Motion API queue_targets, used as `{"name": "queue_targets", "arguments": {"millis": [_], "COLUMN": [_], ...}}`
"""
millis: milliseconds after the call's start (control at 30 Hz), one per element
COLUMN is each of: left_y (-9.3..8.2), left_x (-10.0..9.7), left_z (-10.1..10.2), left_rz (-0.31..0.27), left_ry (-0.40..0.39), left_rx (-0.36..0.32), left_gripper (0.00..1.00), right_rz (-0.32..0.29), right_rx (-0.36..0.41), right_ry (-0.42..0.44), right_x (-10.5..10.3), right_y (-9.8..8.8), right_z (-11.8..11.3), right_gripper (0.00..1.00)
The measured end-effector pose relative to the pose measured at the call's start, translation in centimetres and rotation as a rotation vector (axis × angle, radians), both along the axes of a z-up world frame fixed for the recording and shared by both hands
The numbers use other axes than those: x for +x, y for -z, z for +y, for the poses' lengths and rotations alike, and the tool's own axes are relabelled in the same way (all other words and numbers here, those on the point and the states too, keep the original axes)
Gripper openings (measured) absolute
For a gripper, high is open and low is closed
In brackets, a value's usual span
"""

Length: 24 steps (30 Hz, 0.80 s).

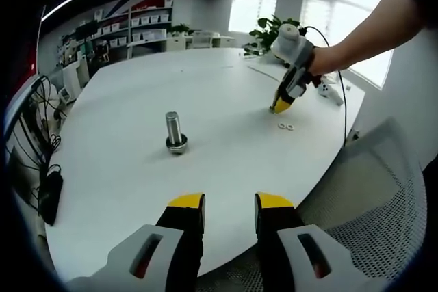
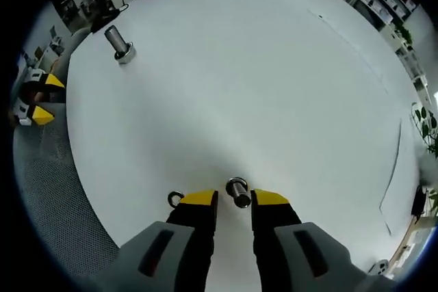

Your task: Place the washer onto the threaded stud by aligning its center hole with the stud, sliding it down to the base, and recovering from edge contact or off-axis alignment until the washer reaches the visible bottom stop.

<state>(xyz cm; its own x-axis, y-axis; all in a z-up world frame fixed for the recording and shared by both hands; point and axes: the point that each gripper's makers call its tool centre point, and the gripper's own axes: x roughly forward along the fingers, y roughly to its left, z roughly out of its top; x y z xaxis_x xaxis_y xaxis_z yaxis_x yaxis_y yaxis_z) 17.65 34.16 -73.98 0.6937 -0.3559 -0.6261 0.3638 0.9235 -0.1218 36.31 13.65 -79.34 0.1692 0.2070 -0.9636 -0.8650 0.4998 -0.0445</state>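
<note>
Two washers (image 1: pixel 285 126) lay flat on the white surface (image 1: pixel 226 94), well right of the threaded stud (image 1: pixel 175 133), which stood upright on its base with bare surface all round it. One washer (image 2: pixel 175 199) sat just left of the right tongs (image 2: pixel 233 198), another (image 2: pixel 237 188) between their spread tips. The left tongs (image 1: pixel 229 202), also spread and holding nothing, hovered near the stud. A mesh chair (image 1: pixel 383 189) stood at the surface's edge.
</note>
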Motion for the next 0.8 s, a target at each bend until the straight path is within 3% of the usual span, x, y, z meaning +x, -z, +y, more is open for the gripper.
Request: {"name": "queue_targets", "arguments": {"millis": [800], "left_y": [-0.1], "left_x": [0.1], "left_z": [0.1], "left_rz": [-0.004], "left_ry": [-0.005], "left_rx": [0.004], "left_gripper": [0.27], "right_rz": [0.026], "right_rx": [0.022], "right_ry": [0.031], "right_x": [-3.0], "right_y": [-0.4], "right_z": [-1.8], "right_gripper": [0.32]}}
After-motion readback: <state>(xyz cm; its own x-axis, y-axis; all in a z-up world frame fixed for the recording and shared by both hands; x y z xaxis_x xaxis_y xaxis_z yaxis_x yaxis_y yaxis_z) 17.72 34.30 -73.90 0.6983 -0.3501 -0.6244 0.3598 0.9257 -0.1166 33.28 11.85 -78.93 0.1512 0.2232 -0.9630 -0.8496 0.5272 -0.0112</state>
